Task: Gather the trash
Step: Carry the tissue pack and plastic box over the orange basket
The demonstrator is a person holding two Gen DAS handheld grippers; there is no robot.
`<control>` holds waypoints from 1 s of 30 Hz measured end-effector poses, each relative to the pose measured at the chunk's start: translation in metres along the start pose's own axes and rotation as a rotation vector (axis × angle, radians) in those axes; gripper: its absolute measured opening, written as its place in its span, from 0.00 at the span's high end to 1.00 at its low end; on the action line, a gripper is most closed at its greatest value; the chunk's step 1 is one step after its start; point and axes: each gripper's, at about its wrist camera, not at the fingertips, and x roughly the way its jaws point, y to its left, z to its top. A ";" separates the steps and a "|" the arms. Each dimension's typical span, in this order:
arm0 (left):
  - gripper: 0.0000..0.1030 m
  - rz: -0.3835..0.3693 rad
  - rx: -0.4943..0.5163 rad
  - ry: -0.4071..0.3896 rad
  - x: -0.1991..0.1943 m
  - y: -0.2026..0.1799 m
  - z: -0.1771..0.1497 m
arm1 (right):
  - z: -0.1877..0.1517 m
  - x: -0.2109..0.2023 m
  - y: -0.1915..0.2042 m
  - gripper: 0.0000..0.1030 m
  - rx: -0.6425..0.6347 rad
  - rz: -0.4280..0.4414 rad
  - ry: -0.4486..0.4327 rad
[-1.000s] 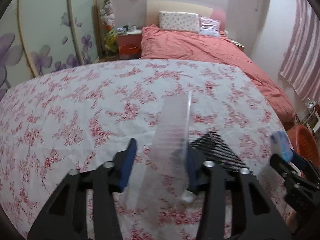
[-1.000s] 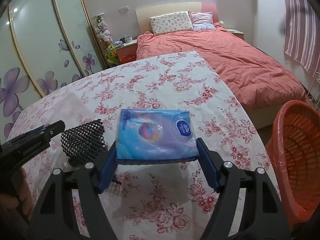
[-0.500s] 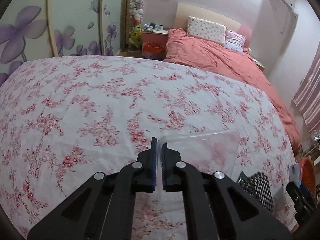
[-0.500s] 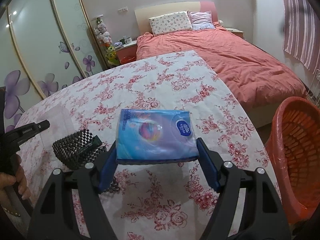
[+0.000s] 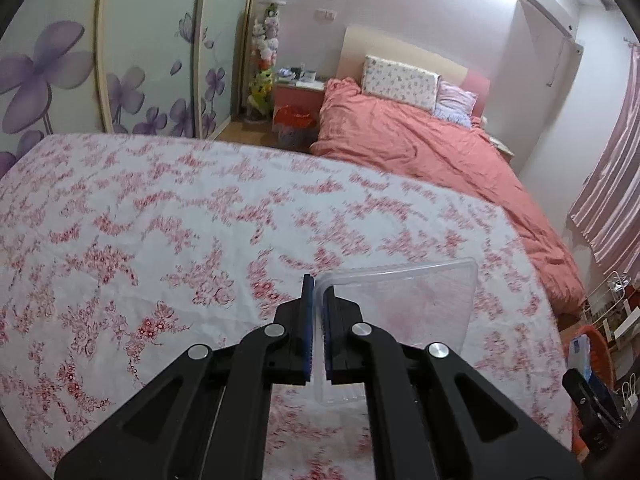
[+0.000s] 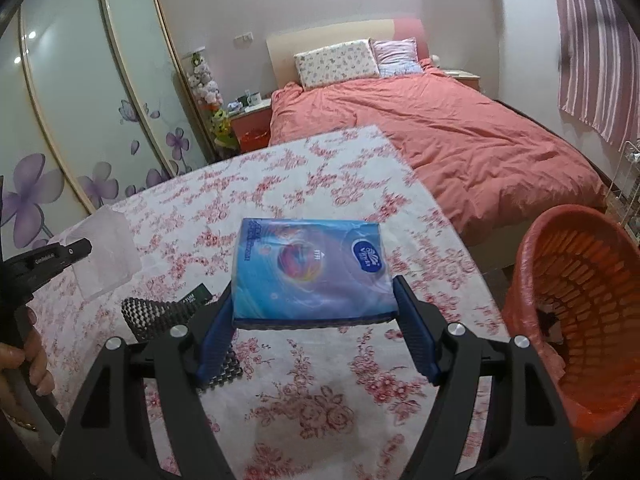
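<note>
A floral tablecloth (image 5: 168, 216) covers the table in the foreground. Beyond it, a bed (image 6: 460, 136) lies under a rumpled coral duvet, two pillows (image 6: 336, 62) at its headboard. Wardrobe doors (image 5: 132, 64) bear purple flowers; striped pink curtains (image 6: 592, 48) hang at right. Soft toys (image 5: 264, 52) stand stacked beside a nightstand (image 5: 298, 94).

Coral-covered bed (image 6: 440, 136), floral wardrobe doors (image 5: 120, 60), striped curtain (image 6: 592, 40)

Floral tabletop (image 5: 168, 216) lies open ahead — only the black mesh item (image 6: 160, 312) obstructs, orange basket (image 6: 580, 300) alongside.
</note>
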 end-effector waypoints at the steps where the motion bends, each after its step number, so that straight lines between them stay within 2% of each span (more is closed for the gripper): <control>1: 0.97 -0.008 0.003 -0.009 -0.005 -0.004 0.001 | 0.001 -0.005 -0.002 0.30 0.004 -0.003 -0.010; 10: 0.97 -0.086 0.052 -0.055 -0.037 -0.049 0.003 | 0.006 -0.050 -0.032 0.30 0.043 -0.042 -0.091; 15: 0.97 -0.153 0.100 -0.062 -0.049 -0.086 -0.001 | 0.004 -0.074 -0.054 0.30 0.074 -0.083 -0.135; 23: 0.96 -0.304 0.182 -0.046 -0.062 -0.159 -0.019 | 0.002 -0.107 -0.102 0.30 0.128 -0.179 -0.196; 30: 0.97 -0.413 0.264 0.003 -0.056 -0.221 -0.042 | -0.003 -0.125 -0.161 0.30 0.209 -0.266 -0.216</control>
